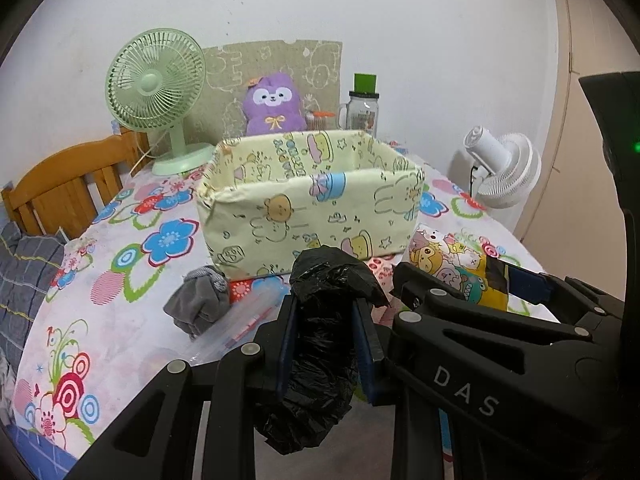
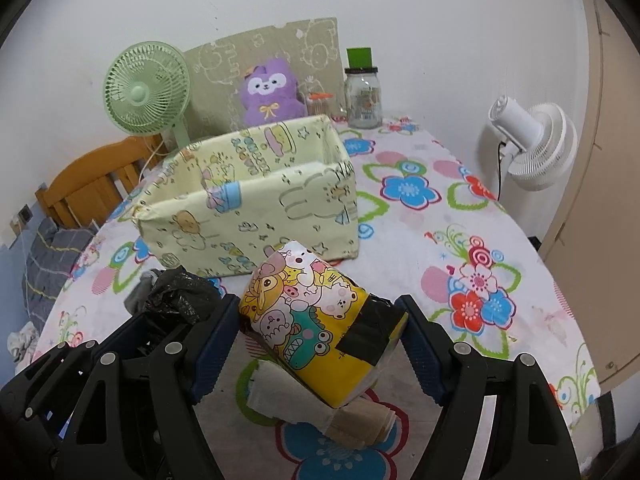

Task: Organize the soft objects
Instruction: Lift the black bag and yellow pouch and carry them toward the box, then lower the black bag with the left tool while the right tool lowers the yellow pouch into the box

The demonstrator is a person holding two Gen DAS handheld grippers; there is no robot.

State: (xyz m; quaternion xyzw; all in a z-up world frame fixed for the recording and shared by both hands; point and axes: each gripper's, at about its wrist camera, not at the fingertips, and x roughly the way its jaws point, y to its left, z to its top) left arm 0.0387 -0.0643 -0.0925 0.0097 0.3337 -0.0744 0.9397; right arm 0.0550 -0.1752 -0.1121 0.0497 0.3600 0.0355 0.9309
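My left gripper [image 1: 326,312] is shut on a crumpled black plastic bag [image 1: 320,344] and holds it above the table in front of the pale yellow fabric box [image 1: 312,208]. My right gripper [image 2: 320,320] is shut on a cartoon-printed tissue pack [image 2: 320,320] with black tape, lifted just before the same box [image 2: 256,208]. The tissue pack also shows in the left wrist view [image 1: 456,268], and the black bag in the right wrist view [image 2: 176,296]. A grey sock bundle [image 1: 200,300] lies on the table left of the bag. I cannot see the floor of the box.
A green desk fan [image 1: 156,96], a purple plush [image 1: 274,104] and a glass jar [image 1: 362,108] stand behind the box. A clear plastic pouch [image 1: 240,328] lies by the sock. A white fan [image 2: 532,144] stands at the right, a wooden chair [image 1: 64,188] at the left.
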